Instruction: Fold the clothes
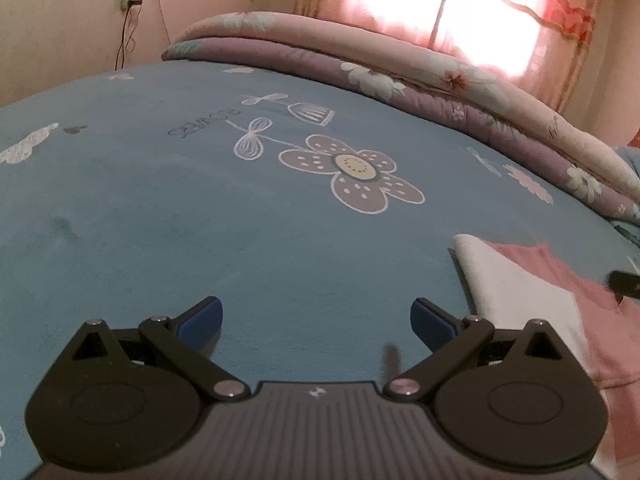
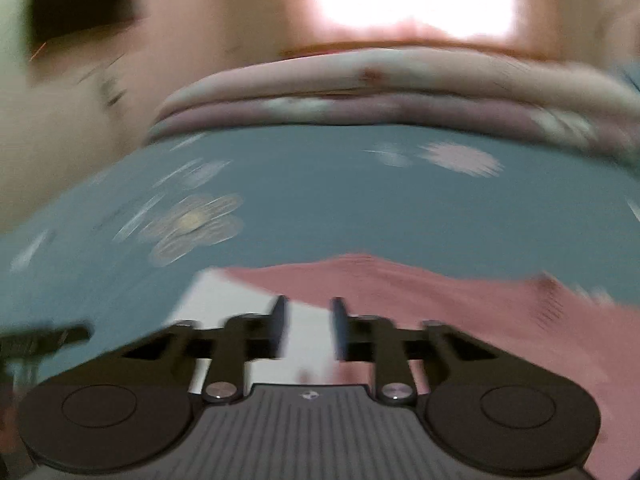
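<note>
Pink-and-white garment [image 1: 532,300] on blue bedspread [image 1: 200,220], left hand-held gripper [image 1: 316,322] apart, right hand-held gripper [image 2: 307,328] seemingly narrowly apart.

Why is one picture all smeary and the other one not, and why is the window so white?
Right wrist view: motion blur streaks the blue bedsheet and pink garment; left wrist view: sharp, its flower print crisp, though the fisheye lens bulges the bed; both views: daylight through the curtain overexposes the window, washing it out to white glare.
</note>
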The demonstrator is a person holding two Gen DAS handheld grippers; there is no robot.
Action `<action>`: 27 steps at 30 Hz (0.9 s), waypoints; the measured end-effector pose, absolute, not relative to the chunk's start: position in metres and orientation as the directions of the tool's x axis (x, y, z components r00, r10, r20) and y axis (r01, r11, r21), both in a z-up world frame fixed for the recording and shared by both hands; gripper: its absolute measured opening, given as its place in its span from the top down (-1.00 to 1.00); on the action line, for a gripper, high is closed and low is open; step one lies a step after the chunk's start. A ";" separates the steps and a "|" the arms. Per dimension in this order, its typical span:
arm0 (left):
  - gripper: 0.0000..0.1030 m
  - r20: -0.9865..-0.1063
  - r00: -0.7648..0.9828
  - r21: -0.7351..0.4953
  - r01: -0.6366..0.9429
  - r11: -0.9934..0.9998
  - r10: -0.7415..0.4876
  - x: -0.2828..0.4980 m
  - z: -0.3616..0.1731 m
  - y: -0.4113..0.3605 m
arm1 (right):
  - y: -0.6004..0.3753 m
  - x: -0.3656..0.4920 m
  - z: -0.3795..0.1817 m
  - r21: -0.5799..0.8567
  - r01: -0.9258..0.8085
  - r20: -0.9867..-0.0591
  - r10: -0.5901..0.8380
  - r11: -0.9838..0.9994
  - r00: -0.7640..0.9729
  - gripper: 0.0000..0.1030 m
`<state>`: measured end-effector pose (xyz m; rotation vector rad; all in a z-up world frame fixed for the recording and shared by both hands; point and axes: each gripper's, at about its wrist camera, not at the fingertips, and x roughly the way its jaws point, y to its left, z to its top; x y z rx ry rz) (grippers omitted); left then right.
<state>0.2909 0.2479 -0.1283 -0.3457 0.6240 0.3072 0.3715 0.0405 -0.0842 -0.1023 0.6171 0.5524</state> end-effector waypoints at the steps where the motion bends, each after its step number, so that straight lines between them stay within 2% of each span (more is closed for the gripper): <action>1: -0.95 -0.614 0.770 -0.224 -0.381 0.897 0.174 0.290 -0.128 0.249 | 0.057 0.365 -0.086 0.024 -0.554 -0.575 0.465 0.832 0.673 0.67; 6: -0.95 -0.601 0.779 -0.236 -0.386 0.892 0.178 0.287 -0.125 0.257 | 0.112 0.351 -0.109 -0.155 -0.630 -0.567 0.454 0.761 0.688 0.68; 10: -0.95 -0.593 0.786 -0.273 -0.401 0.874 0.174 0.286 -0.125 0.264 | 0.139 0.355 -0.122 -0.290 -0.619 -0.552 0.401 0.729 0.731 0.68; 18: -0.95 -0.605 0.781 -0.300 -0.404 0.864 0.155 0.289 -0.129 0.268 | 0.153 0.335 -0.132 -0.405 -0.587 -0.546 0.330 0.701 0.770 0.68; 27: -0.95 -0.618 0.775 -0.303 -0.392 0.869 0.134 0.290 -0.131 0.267 | 0.146 0.295 -0.123 -0.492 -0.675 -0.594 0.355 0.550 0.722 0.64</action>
